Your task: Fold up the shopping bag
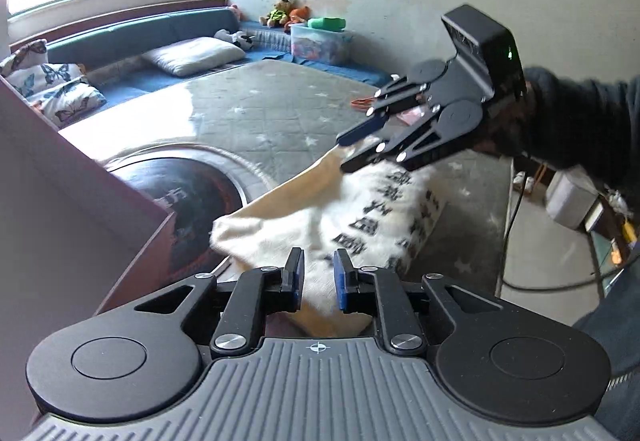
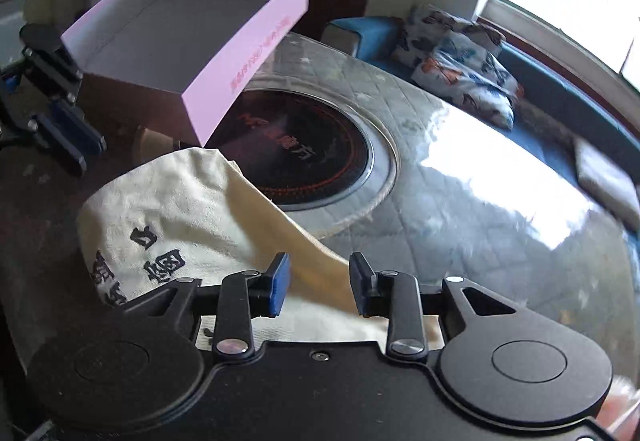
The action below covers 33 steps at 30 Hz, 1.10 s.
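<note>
While the left tool [image 1: 316, 277] sits parted at lower centre of the left wrist view, pads off the cloth, the shopping bag [image 1: 320, 217] slumps mid-frame on the tabletop [image 1: 240, 121]. Right tool [image 1: 352, 153], centre right, cannot tell if it pinches.

Right wrist view: right tool [image 2: 320, 287] released over the bag's edge. Risk: the fold springs back unheld. Pink box [image 2: 248, 57], upper left, looks empty.

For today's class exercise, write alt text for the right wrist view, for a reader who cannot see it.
A cream cloth shopping bag with black printed characters lies crumpled on a quilted grey table cover, a strip of it running between the parted blue-padded fingers of the right gripper. Behind stand an open pink cardboard box and a round black cooktop; the left gripper shows at the left edge.
</note>
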{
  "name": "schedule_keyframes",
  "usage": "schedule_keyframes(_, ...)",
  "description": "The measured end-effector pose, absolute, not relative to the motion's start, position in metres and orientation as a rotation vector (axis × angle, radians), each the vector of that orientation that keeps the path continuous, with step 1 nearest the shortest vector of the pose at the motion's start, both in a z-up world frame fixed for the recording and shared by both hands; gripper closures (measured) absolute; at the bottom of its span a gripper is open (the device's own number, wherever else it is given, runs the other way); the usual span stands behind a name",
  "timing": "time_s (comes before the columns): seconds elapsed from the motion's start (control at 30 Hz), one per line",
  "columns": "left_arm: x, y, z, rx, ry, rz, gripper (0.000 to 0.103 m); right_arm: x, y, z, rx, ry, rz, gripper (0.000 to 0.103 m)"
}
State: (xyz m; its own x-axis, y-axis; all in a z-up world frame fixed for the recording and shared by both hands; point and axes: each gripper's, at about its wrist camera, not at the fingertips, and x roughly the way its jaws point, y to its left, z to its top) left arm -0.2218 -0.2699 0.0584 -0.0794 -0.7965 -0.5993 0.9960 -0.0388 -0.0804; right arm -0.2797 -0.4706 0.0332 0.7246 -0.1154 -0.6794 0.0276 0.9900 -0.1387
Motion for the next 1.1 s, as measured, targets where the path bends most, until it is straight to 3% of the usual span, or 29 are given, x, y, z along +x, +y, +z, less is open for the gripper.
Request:
schedule_keyframes(0.37, -0.233, -0.322, 0.027, 0.523, 0.631, -1.522, 0.087, -0.292, -0.495, 0.003, 0.045, 0.749, -0.269, 0.074)
schedule_keyframes(0.7, -0.225, -0.338, 0.035, 0.493, 0.585, -1.496, 0.086, -0.301, -0.501, 0.014, 0.067, 0.688, -0.362, 0.074)
schedule_keyframes(1.1, -0.198, -0.383, 0.024, 0.391, 0.654, -1.402, 0.086, -0.298, -0.501, 0.013, 0.123, 0.658, -0.366, 0.074)
